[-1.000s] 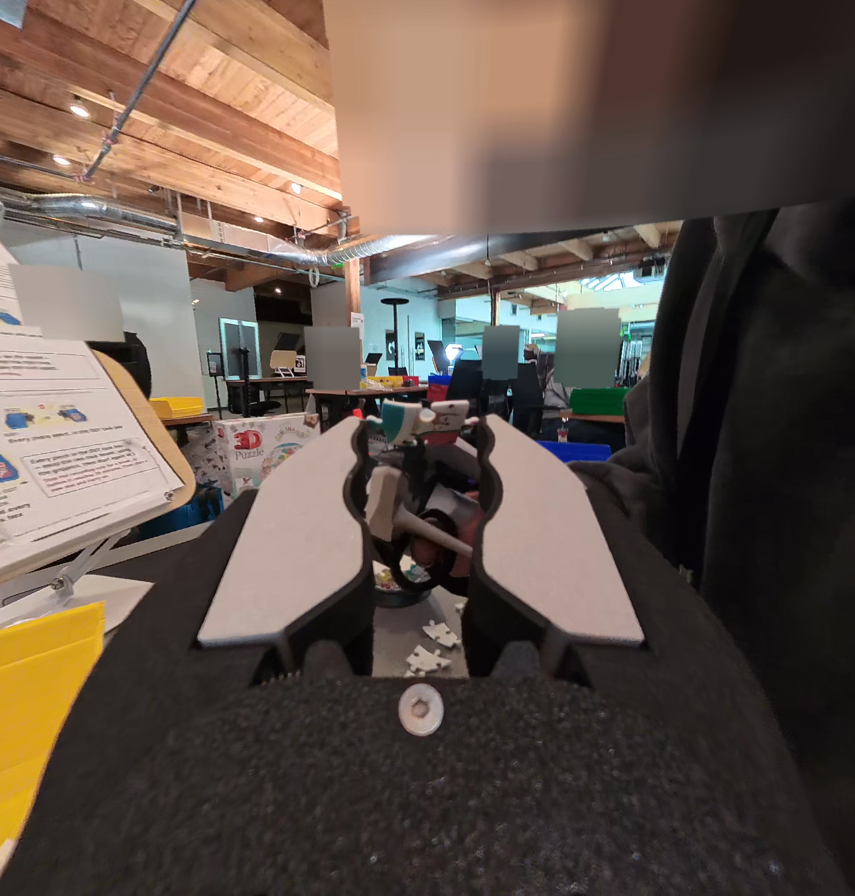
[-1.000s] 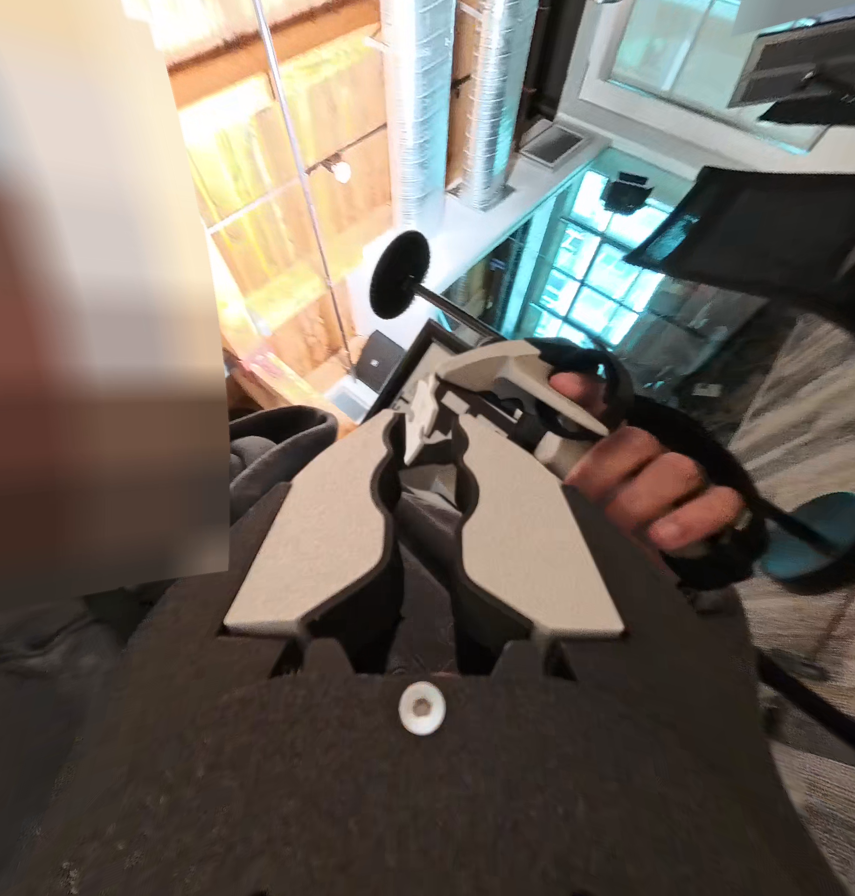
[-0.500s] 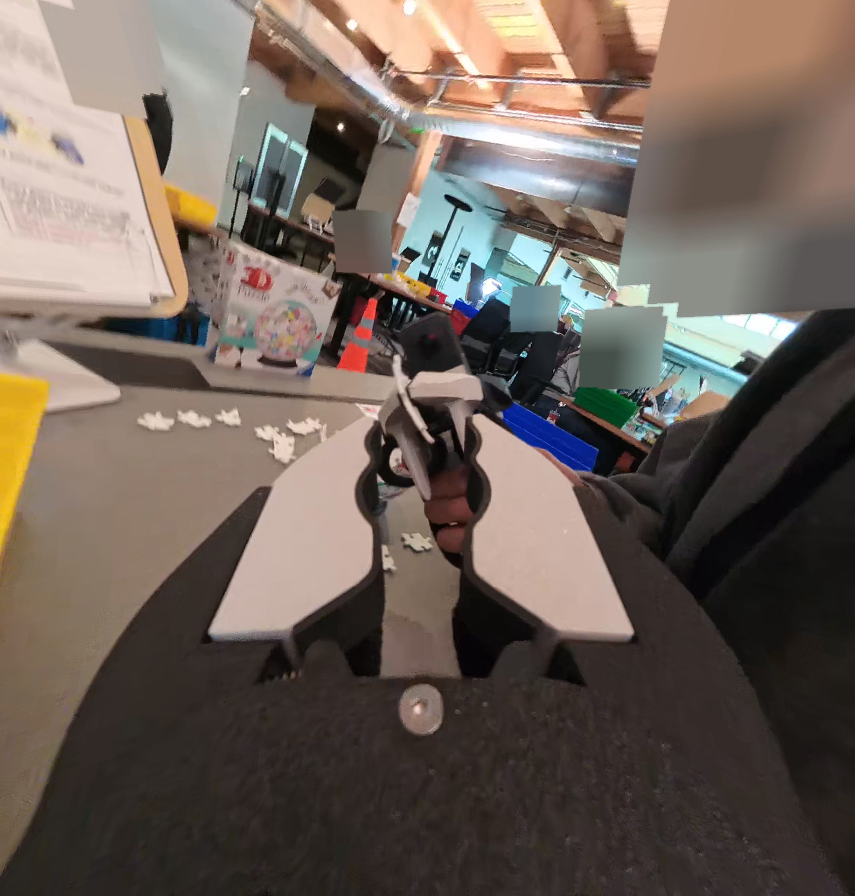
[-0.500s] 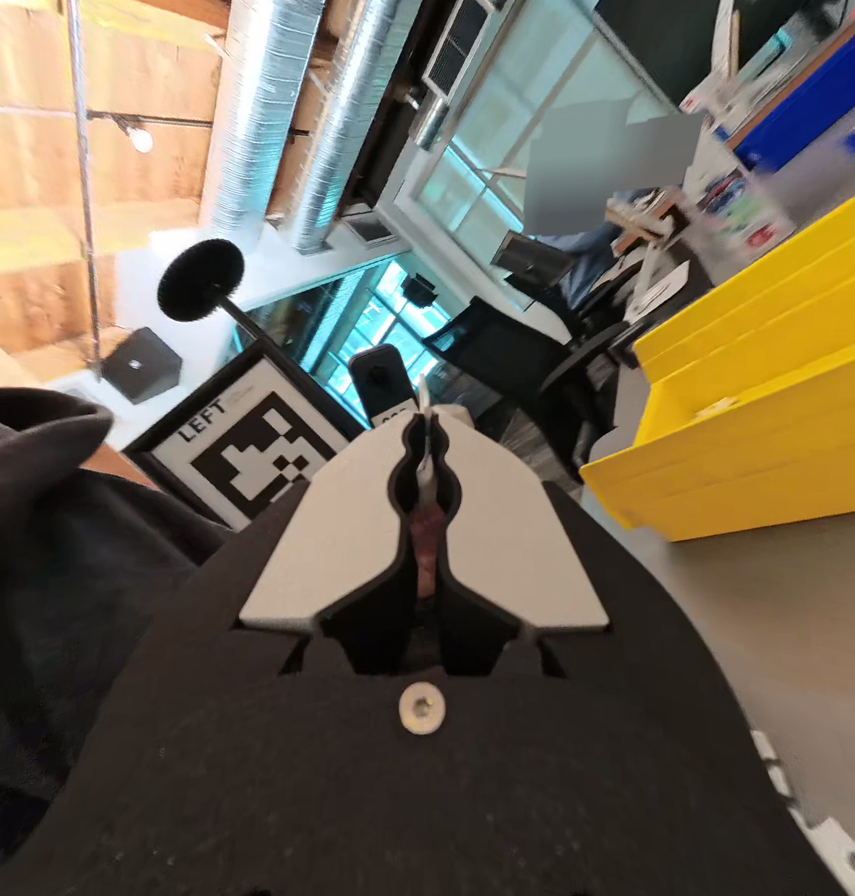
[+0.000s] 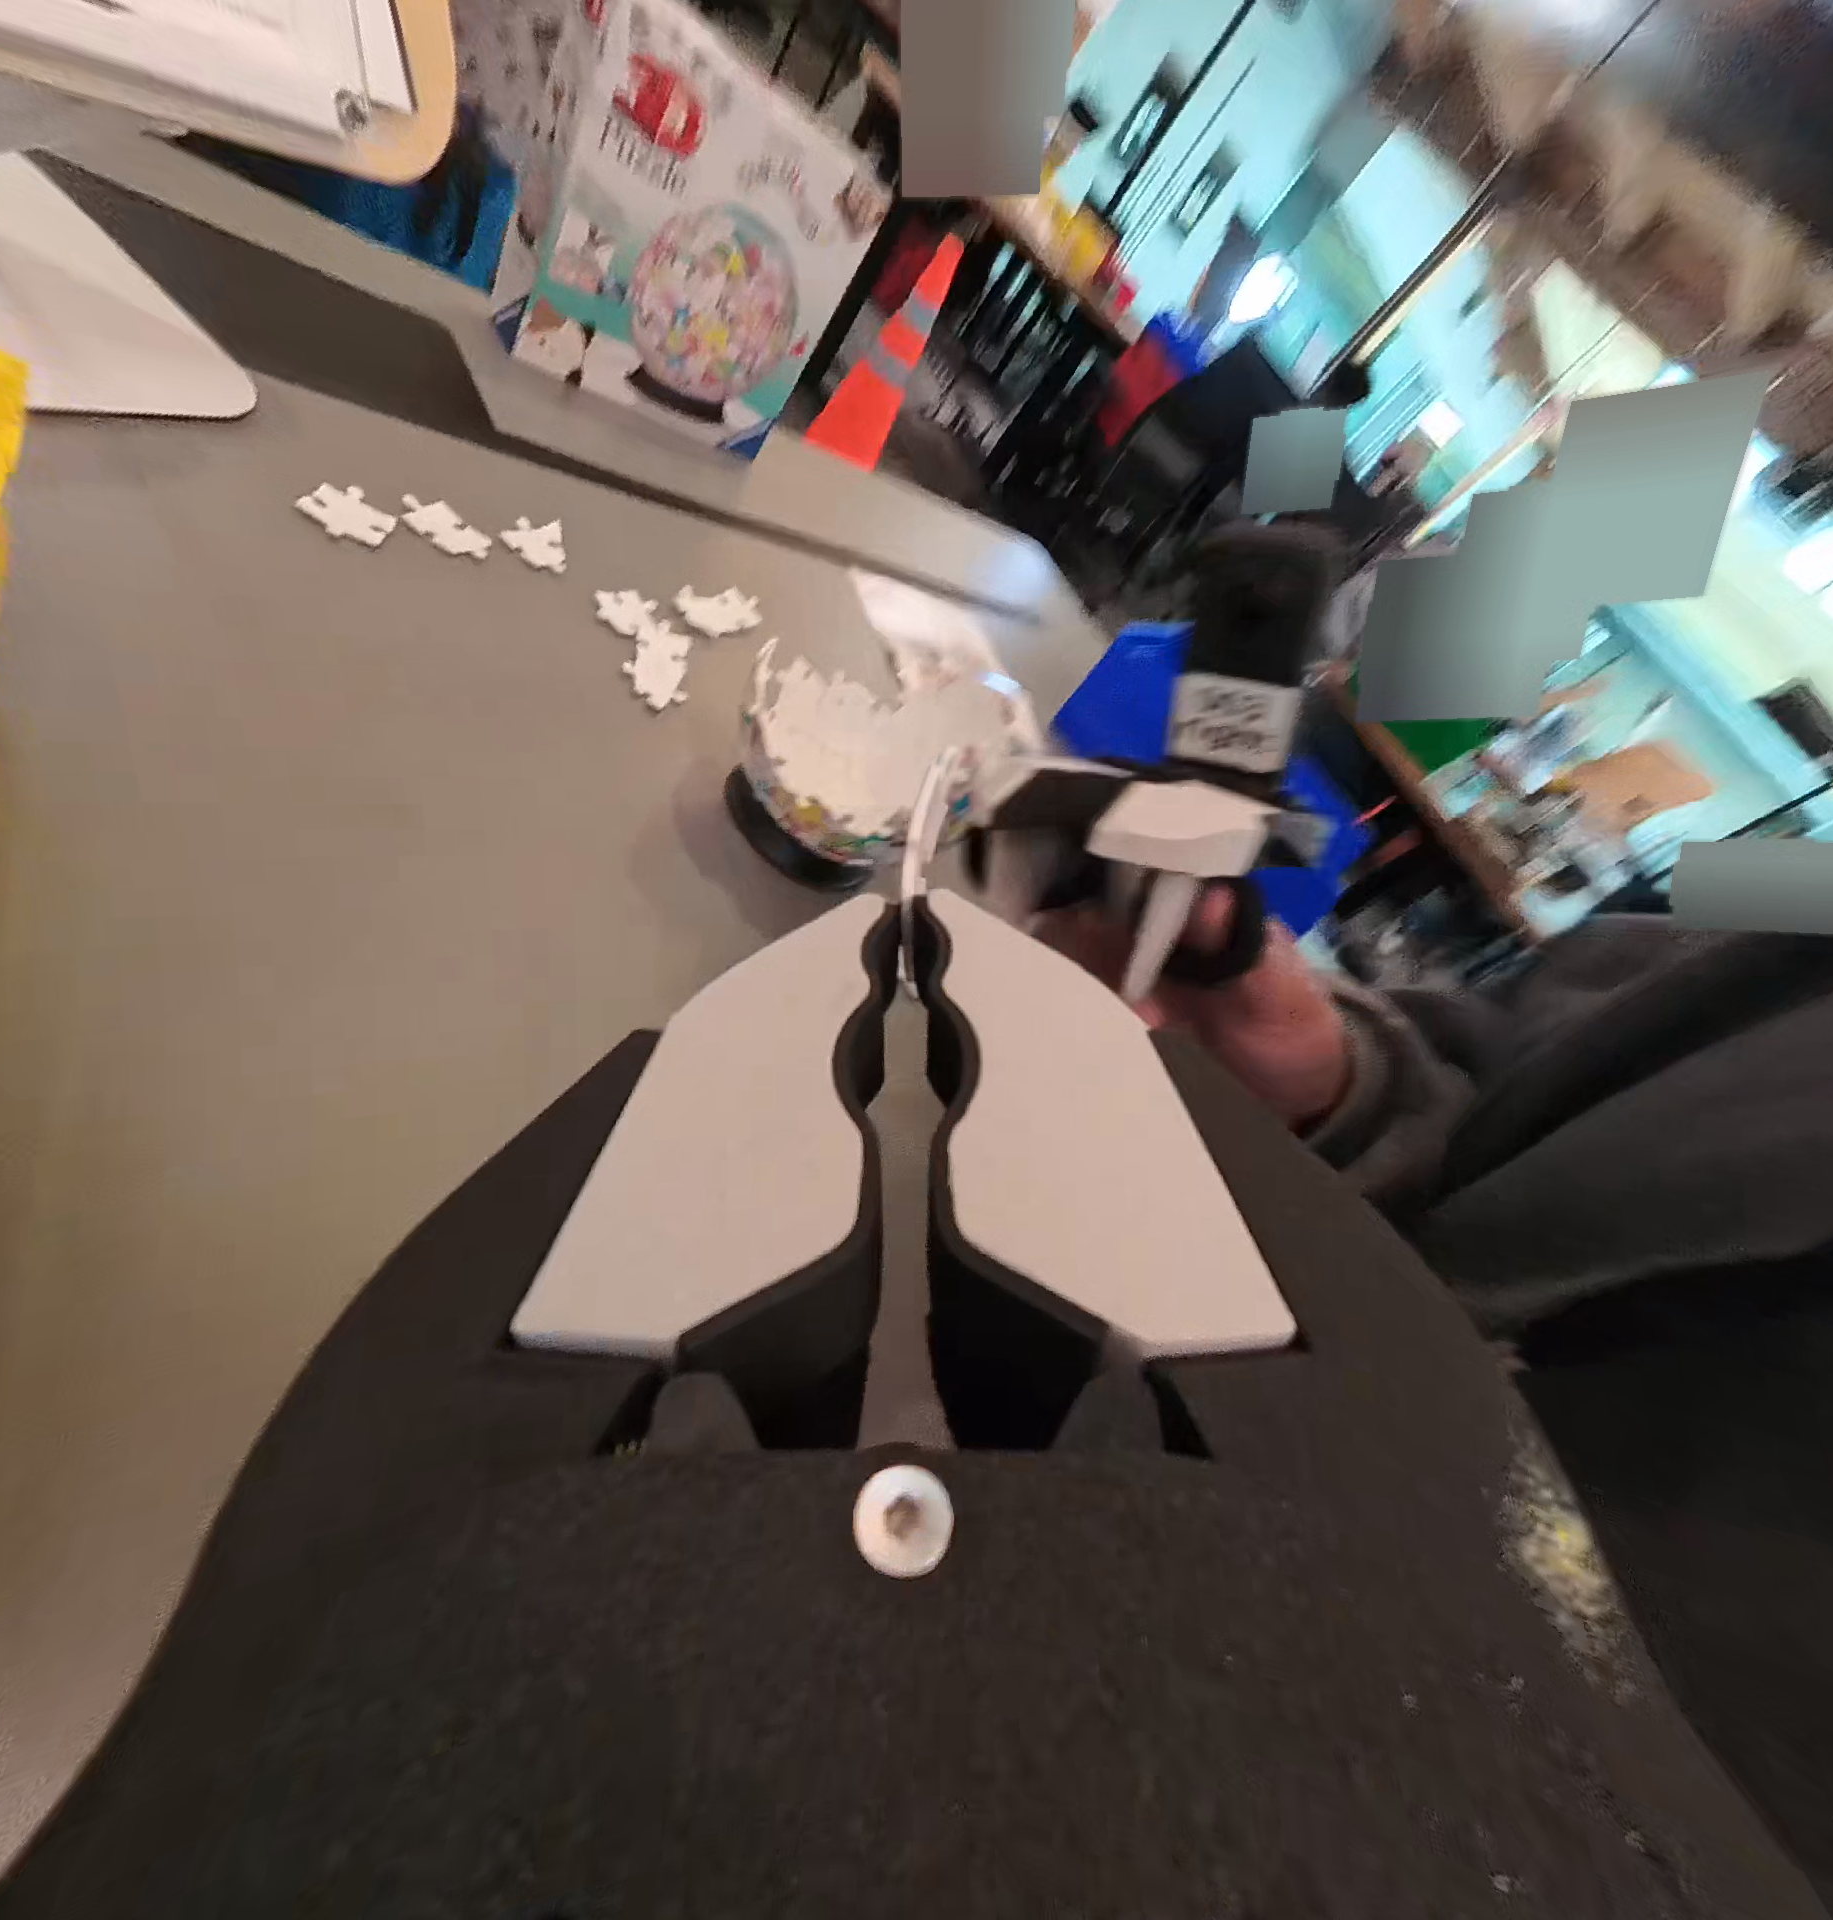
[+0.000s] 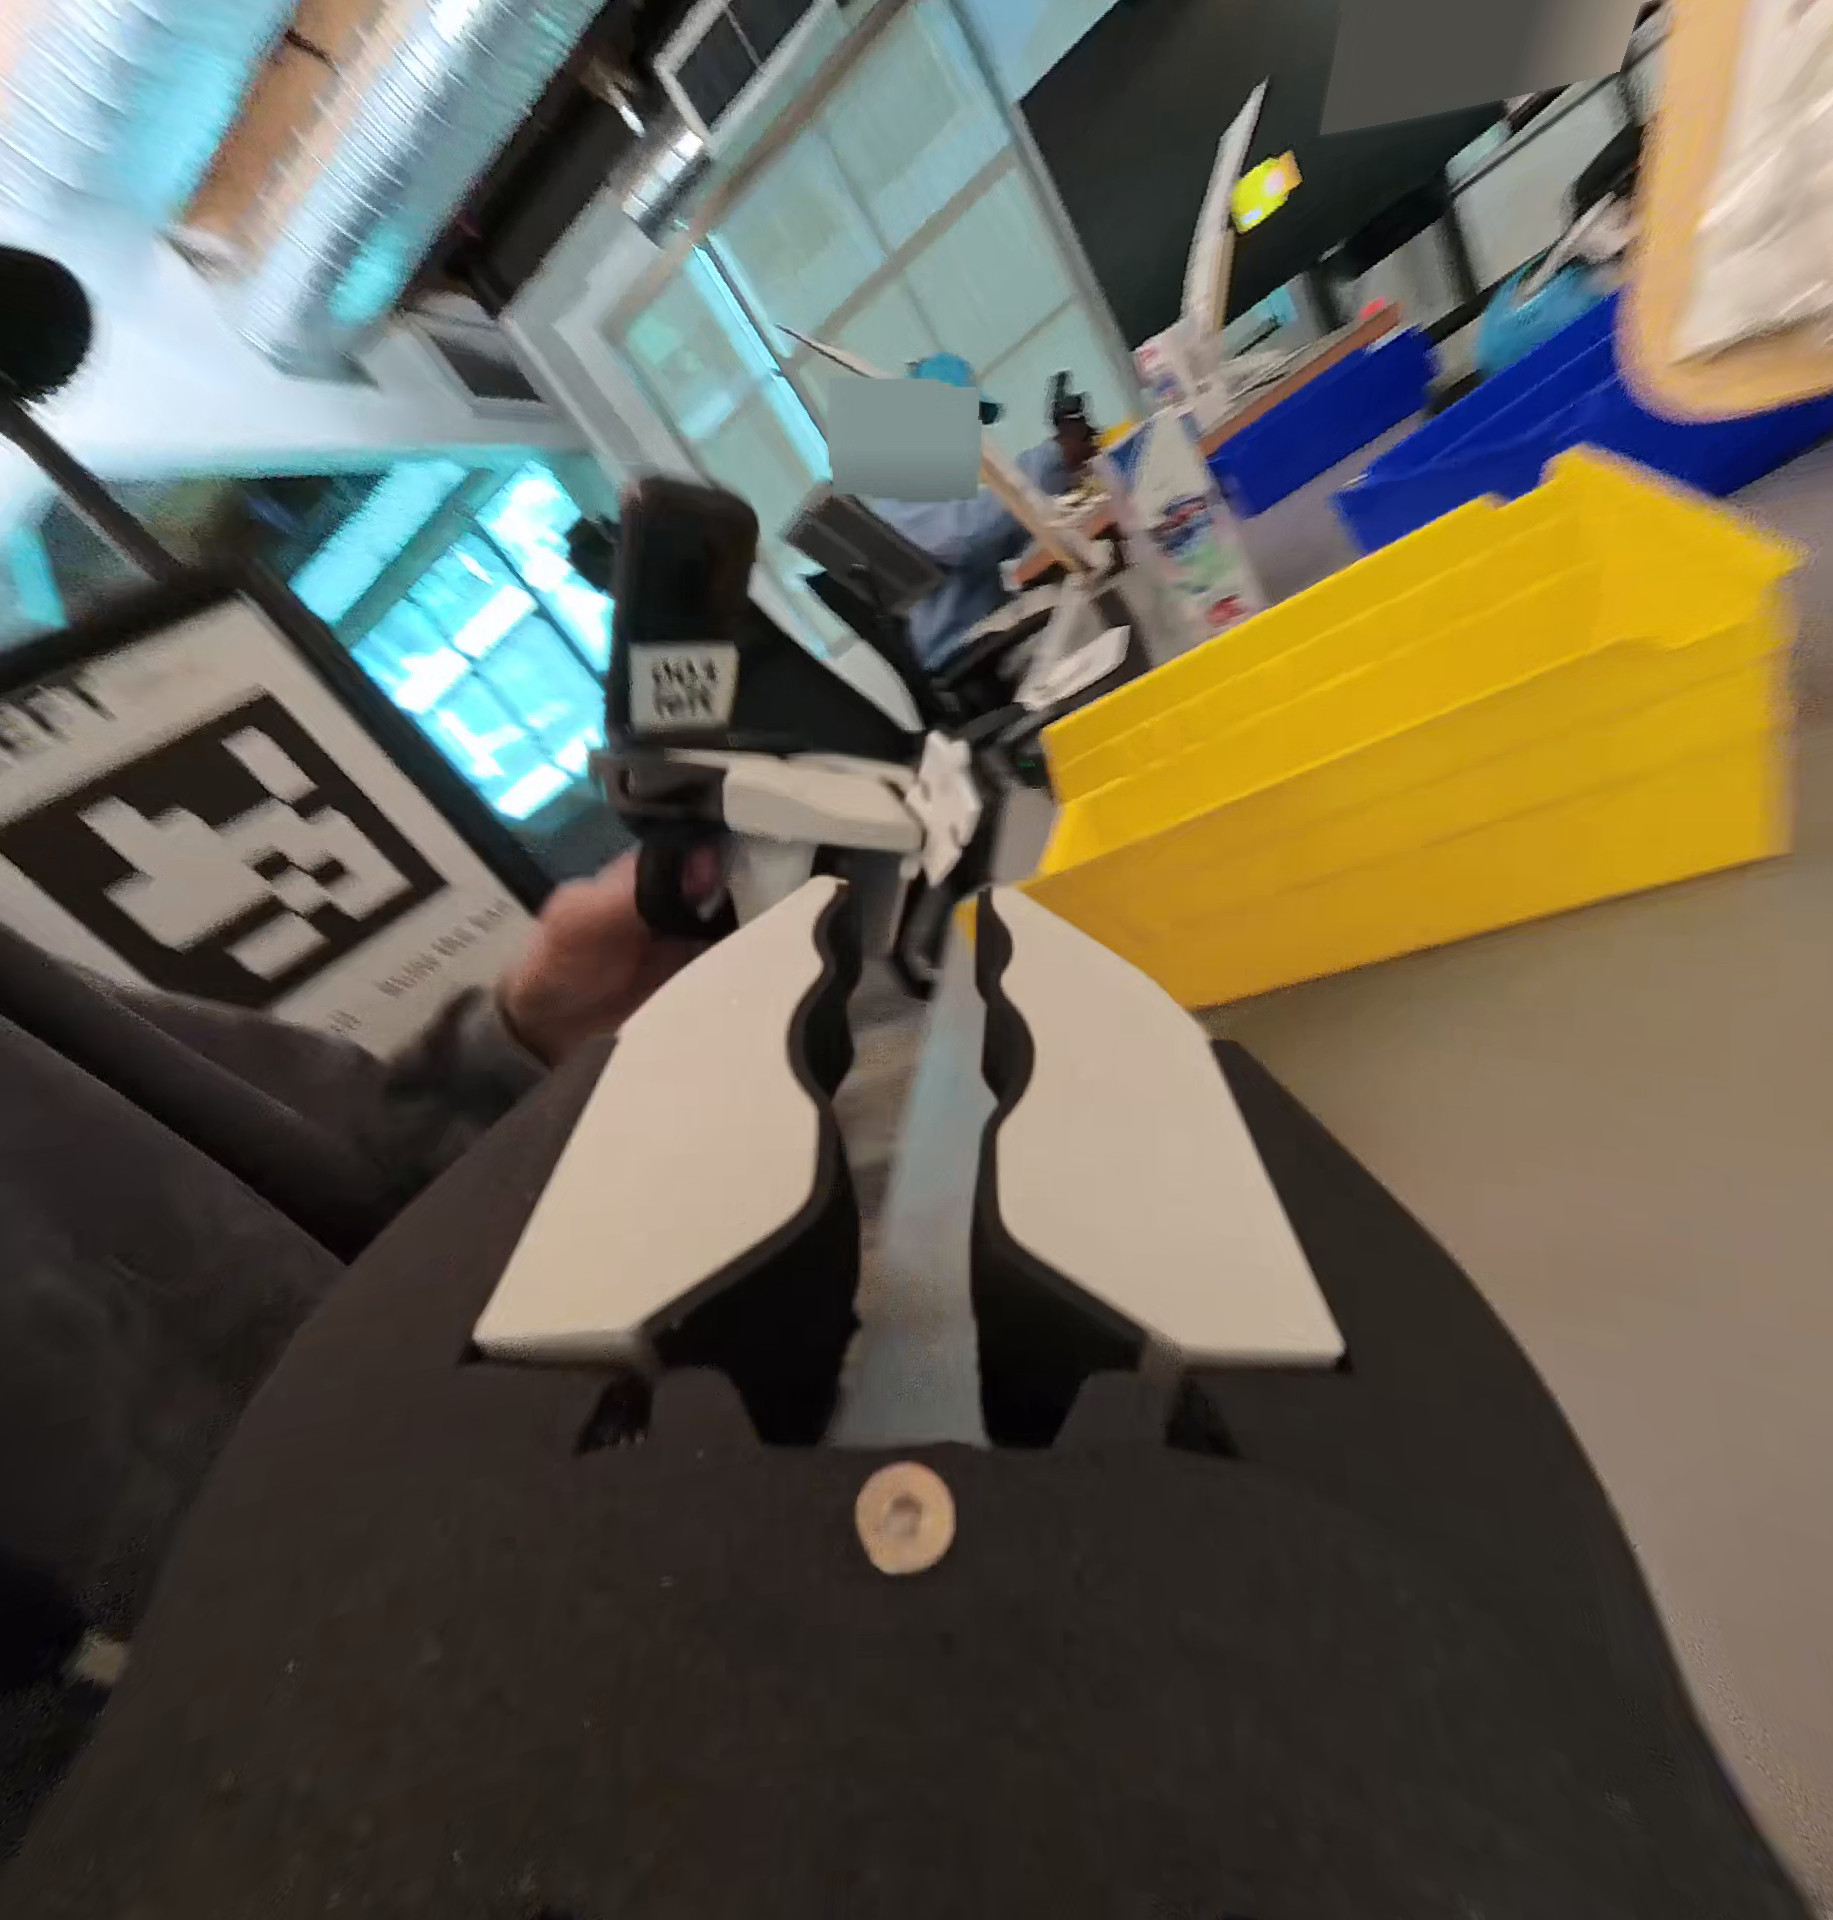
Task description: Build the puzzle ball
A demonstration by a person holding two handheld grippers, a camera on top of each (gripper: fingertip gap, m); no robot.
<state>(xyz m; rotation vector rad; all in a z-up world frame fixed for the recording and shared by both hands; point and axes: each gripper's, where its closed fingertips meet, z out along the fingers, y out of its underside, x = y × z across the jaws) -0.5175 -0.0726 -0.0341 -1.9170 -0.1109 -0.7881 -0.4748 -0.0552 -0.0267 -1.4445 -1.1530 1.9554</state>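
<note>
1. The room was an open workshop with tall glazed windows, metal ducting overhead and other work tables in the distance, much of it blurred by motion.
2. The grey surface (image 5: 268, 831) filled the left half of the left wrist view and ran under everything on it.
3. Stacked yellow bins (image 6: 1463, 748) sat on the surface in the right wrist view, with blue bins (image 6: 1411, 416) farther back.
4. A puzzle box (image 5: 683, 239) stood at the far edge of the surface, an orange cone (image 5: 881, 374) behind it, and a white stand base (image 5: 91, 312) sat to its left.
5. The puzzle ball (image 5: 850, 758), a half-built white shell with a jagged rim, sat on a dark ring base on the surface, just beyond the left gripper's tips.
6. The left gripper (image 5: 907, 914) was clamped on a white puzzle piece (image 5: 927, 821), seen edge-on and sticking up from the tips.
7. The right gripper (image 6: 912, 904) had its fingers apart with nothing between them; in the left wrist view it was held in a hand to the right of the ball.
8. Loose white puzzle pieces (image 5: 538, 582) lay scattered on the surface, well left of the ball.
</note>
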